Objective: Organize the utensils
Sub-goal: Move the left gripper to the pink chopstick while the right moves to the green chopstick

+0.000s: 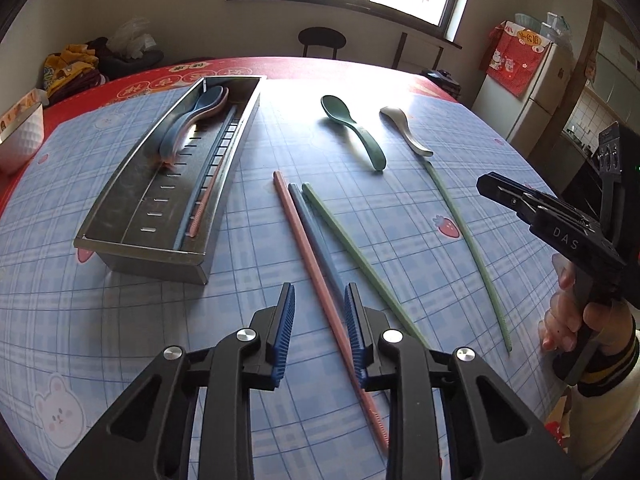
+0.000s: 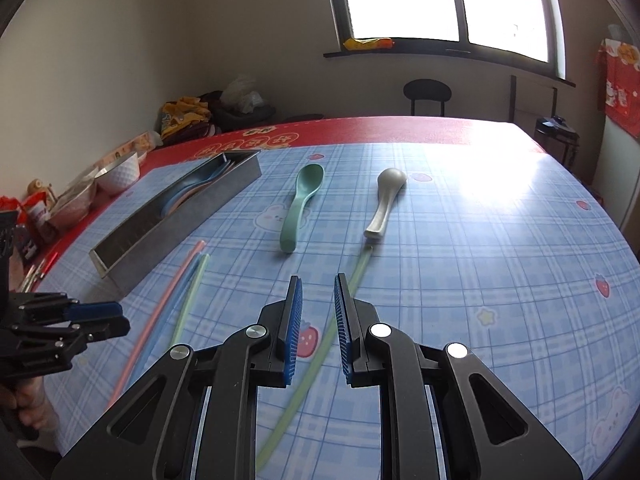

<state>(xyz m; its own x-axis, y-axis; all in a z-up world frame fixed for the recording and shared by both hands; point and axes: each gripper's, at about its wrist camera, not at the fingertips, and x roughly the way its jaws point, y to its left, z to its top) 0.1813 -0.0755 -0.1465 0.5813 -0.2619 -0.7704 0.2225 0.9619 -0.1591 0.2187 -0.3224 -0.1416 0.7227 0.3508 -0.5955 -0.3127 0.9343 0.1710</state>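
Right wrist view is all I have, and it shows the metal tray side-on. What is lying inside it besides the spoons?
Observer: In the left wrist view, two chopsticks lie in the tray: the tray's blue chopstick and the tray's pink chopstick. Both run along the wall nearer the loose chopsticks, beside the stacked spoons.
Operator: I see the left gripper only from the side. Is anything between its fingers?
Observer: Yes. The loose pink chopstick on the table passes between the fingers of the left gripper. The gap is wider than the chopstick, so the fingers are not pressing on it.
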